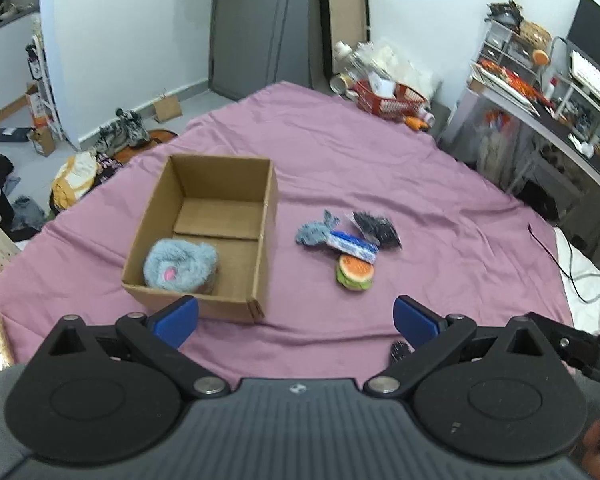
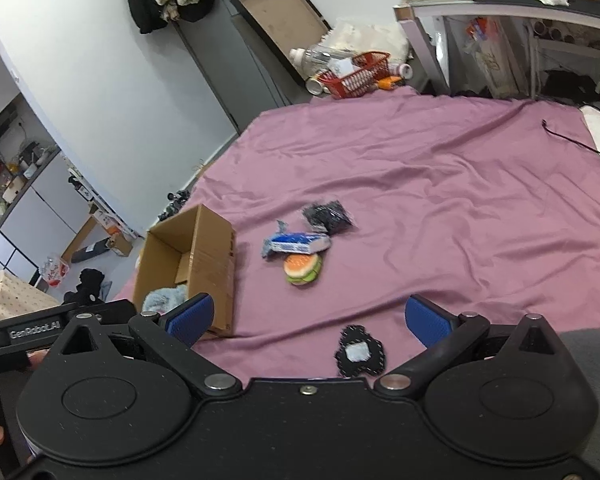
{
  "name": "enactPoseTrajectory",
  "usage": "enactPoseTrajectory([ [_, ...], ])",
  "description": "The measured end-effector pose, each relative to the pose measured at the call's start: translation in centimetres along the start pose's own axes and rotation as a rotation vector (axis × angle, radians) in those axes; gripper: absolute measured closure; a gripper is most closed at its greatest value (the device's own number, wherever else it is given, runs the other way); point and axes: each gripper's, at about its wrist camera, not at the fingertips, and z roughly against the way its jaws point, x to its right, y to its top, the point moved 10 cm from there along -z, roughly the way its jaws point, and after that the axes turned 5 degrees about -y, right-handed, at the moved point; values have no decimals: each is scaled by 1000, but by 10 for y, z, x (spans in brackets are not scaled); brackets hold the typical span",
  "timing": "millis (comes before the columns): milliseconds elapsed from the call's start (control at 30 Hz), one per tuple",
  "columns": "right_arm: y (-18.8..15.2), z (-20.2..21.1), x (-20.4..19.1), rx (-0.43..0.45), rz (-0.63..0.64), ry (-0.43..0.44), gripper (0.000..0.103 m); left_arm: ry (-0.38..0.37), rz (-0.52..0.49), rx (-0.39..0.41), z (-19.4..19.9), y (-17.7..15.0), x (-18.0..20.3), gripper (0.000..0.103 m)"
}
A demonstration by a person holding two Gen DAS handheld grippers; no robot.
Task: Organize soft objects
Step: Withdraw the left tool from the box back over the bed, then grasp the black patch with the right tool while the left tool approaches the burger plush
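An open cardboard box (image 1: 156,204) (image 2: 216,256) sits on the purple sheet with a fluffy grey-blue plush (image 1: 178,266) (image 2: 162,298) inside. To its right lies a pile: a grey-blue knitted toy (image 1: 314,232), a blue-and-white packet (image 1: 354,246) (image 2: 298,242), a black mesh pouch (image 1: 378,228) (image 2: 328,214) and a plush burger (image 1: 354,272) (image 2: 302,270). A black patch with a pale centre (image 2: 358,354) lies close below my right gripper (image 2: 308,320). My left gripper (image 1: 296,316) is open and empty, above the box's near right corner. The right gripper is open and empty.
The purple sheet (image 1: 420,184) (image 2: 440,184) covers the bed. A red basket (image 1: 392,98) (image 2: 358,74) and bottles stand at the far edge. A cluttered desk (image 1: 548,108) stands on the right. A black cable (image 2: 572,140) lies at the sheet's right edge. Clothes litter the floor on the left.
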Motion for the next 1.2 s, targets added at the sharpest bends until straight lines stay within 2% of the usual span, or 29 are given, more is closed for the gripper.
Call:
enactPoseTrajectory([
  [133, -6, 1, 10, -17, 12, -16, 0, 16, -17, -15, 3, -7, 5, 0],
  [267, -10, -2, 17, -41, 5, -20, 0, 24, -41, 6, 12, -8, 14, 0],
  [433, -15, -7, 25, -56, 3, -35, 0, 3, -55, -7, 9, -12, 27, 0],
  [700, -23, -25, 34, -92, -3, -53, 0, 0, -67, -16, -5, -18, 39, 0],
  [1200, -35, -83, 25, -182, 53, -121, 0, -56, 11, -36, -55, -12, 40, 3],
])
